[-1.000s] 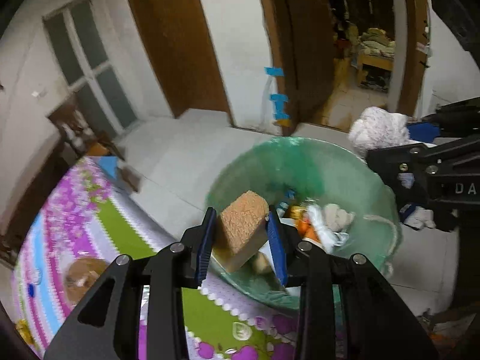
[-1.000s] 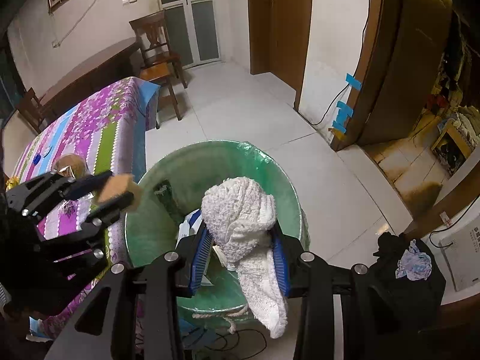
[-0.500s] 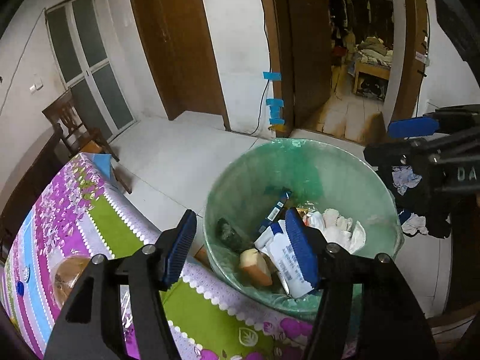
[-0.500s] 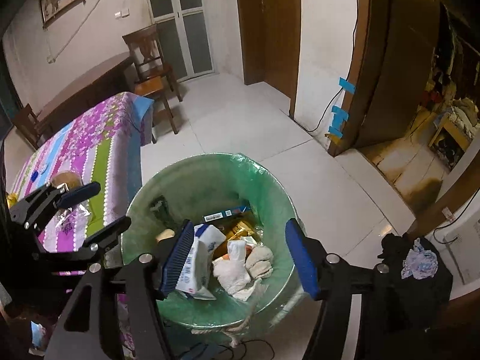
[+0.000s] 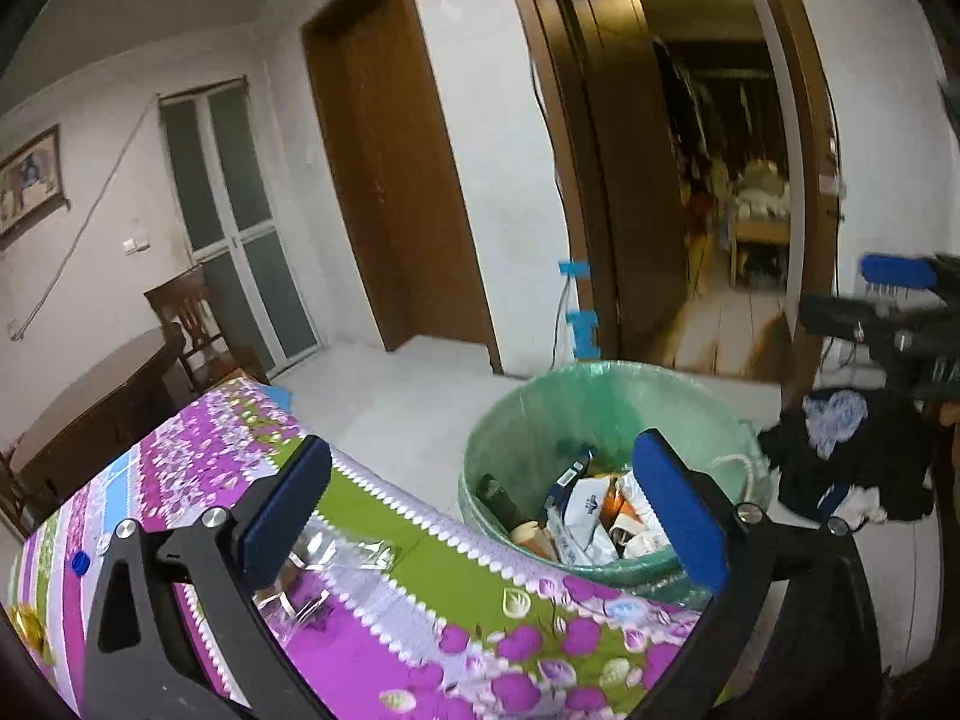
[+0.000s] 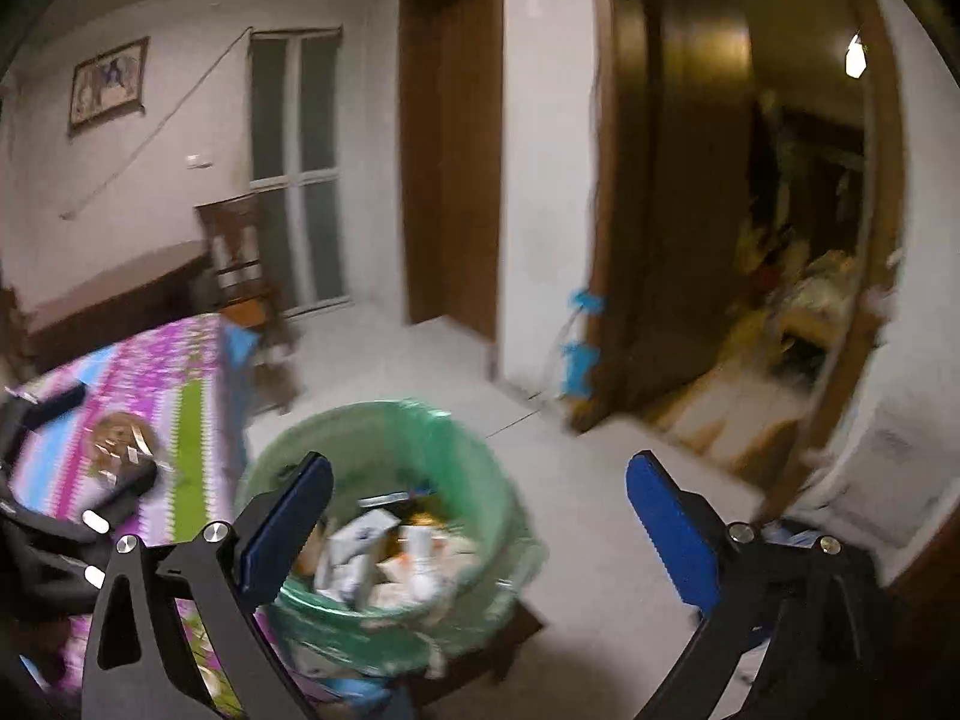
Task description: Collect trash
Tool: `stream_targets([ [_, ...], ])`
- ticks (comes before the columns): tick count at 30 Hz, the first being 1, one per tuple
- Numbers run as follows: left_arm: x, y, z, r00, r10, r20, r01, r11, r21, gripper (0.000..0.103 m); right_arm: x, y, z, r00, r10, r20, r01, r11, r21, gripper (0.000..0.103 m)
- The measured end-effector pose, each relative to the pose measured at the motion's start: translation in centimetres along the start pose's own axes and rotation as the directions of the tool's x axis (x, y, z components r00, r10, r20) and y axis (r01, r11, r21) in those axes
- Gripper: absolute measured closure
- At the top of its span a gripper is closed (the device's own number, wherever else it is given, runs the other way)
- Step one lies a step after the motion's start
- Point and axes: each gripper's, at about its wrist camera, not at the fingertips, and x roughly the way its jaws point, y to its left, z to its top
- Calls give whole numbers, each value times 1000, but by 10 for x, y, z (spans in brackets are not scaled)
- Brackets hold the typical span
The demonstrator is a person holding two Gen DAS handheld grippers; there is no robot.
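A round bin with a green liner stands on the floor beside the table, and several wrappers and paper scraps lie inside it. My left gripper hangs above the table edge just short of the bin, its jaws opening wide and holding nothing. The right wrist view is blurred. There my right gripper is above the bin, its jaws also opening with nothing between them. A crumpled clear wrapper lies on the purple flowered tablecloth.
A blue bottle cap and a gold object lie at the table's left end. A dark heap of clothes sits right of the bin. A wooden chair stands behind the table, and an open doorway is beyond.
Both grippers opened wide. The sponge block left the left jaws and the white cloth left the right jaws, both now down in the bin. Both grippers drew back and tilted up.
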Motion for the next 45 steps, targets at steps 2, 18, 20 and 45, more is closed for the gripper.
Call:
stream_targets([
  [2,-12,5,-2,1000,-20,9,21,999,-31,6,-14,5,-9,999,-45,13,45,999,-20,5],
  [18,-71,17,-47,999,-25,-48,15,983,-183,6,-108,30,-81,990,-51,128,57,997,-45,5],
  [20,-77,13,-50,998,-17,-54,7,983,-181,6,-113,24,-77,989,-46,140,47,999,-9,5],
  [45,-86,-8,-61,996,-56,-76,50,996,-75,6,-97,37,-78,995,-15,94,20,999,-47,5],
])
